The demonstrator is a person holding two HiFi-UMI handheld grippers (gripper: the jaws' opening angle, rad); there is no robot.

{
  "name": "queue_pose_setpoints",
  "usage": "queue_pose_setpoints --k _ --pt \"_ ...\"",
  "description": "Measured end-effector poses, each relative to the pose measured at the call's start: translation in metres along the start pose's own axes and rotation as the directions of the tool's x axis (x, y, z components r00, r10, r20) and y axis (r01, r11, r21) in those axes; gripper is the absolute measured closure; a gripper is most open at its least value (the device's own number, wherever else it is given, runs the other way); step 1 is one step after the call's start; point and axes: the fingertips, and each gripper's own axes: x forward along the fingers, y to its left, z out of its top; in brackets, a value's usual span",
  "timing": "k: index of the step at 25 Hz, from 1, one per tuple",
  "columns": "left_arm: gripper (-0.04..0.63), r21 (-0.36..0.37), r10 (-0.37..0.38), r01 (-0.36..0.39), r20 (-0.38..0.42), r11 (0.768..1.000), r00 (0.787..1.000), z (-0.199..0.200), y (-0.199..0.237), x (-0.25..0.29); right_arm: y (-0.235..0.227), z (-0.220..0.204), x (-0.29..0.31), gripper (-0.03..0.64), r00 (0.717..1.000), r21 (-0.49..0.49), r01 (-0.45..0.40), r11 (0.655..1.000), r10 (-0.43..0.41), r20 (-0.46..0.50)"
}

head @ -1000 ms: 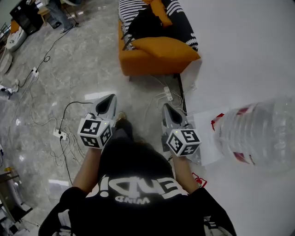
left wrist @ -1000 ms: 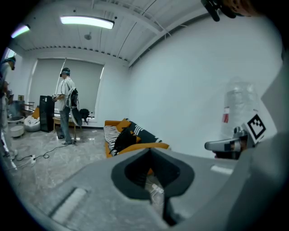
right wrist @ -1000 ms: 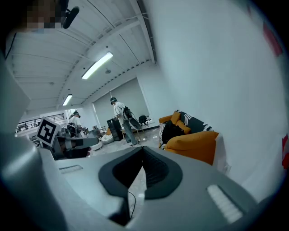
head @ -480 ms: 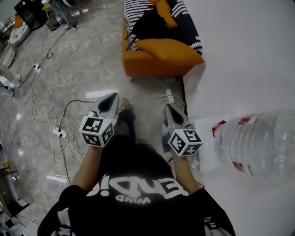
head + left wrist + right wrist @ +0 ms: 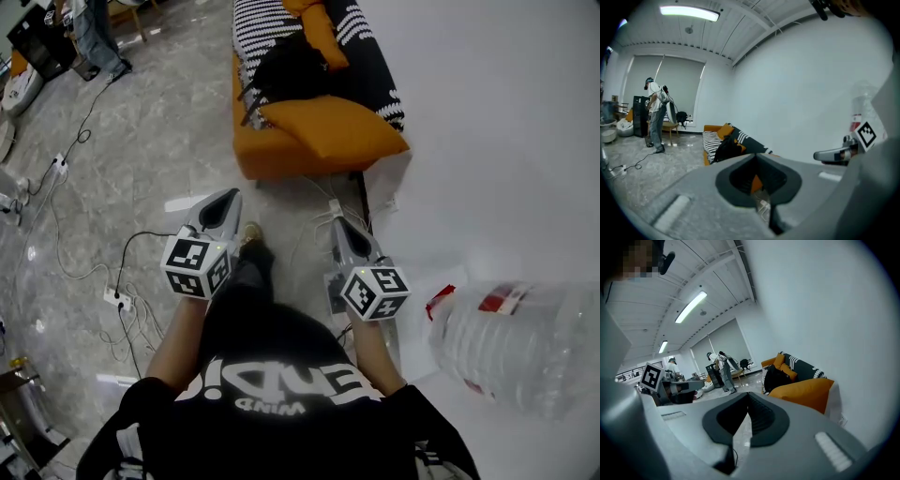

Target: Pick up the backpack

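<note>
The backpack (image 5: 292, 64) lies on the seat of the orange sofa (image 5: 319, 141), well ahead of both grippers. It is a black, limp heap of woven fabric, slumped against a black-and-white striped throw (image 5: 255, 21) and an orange cushion (image 5: 323, 26). A strap seems to trail toward the seat's front edge, though from here I can't tell which loop is a carry handle.

The left gripper (image 5: 228, 195) and right gripper (image 5: 336, 221) both have their fingers clenched on nothing. If they arrive like that, they would only shove the soft cloth. A pinch on loose fabric instead of a strap could slip, or drag the throw along.

The floor (image 5: 169, 122) is glossy, marbled stone. Thin cables (image 5: 127, 251) and a power strip (image 5: 117, 300) lie loose on it, likely to catch a foot on the way. At the right sits a clear, ribbed plastic water bottle (image 5: 516, 342), near enough for an elbow to knock.
</note>
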Motion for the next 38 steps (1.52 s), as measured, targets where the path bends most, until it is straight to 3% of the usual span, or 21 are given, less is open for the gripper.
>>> queue_pose_setpoints --k 7,14,26,38 --pt "0.594 0.037 -0.03 0.03 -0.009 0.999 1.0 0.061 0.074 0.096 -0.032 0.07 0.102 0.614 1.0 -0.007 0.025 1.0 -0.025 0.004" --pt "0.594 0.013 -0.093 0.093 0.004 0.996 0.996 0.11 0.137 0.173 -0.047 0.124 0.184 0.614 0.999 -0.003 0.053 0.999 -0.053 0.011" --pt "0.594 0.005 -0.146 0.146 -0.013 0.989 0.989 0.147 0.177 0.262 -0.097 0.185 0.253 0.614 0.992 0.049 0.119 0.992 -0.121 0.045" --pt "0.594 0.004 -0.115 0.116 -0.029 0.993 0.993 0.184 0.218 0.37 -0.148 0.241 0.368 0.614 0.999 -0.011 0.04 0.999 -0.04 0.029"
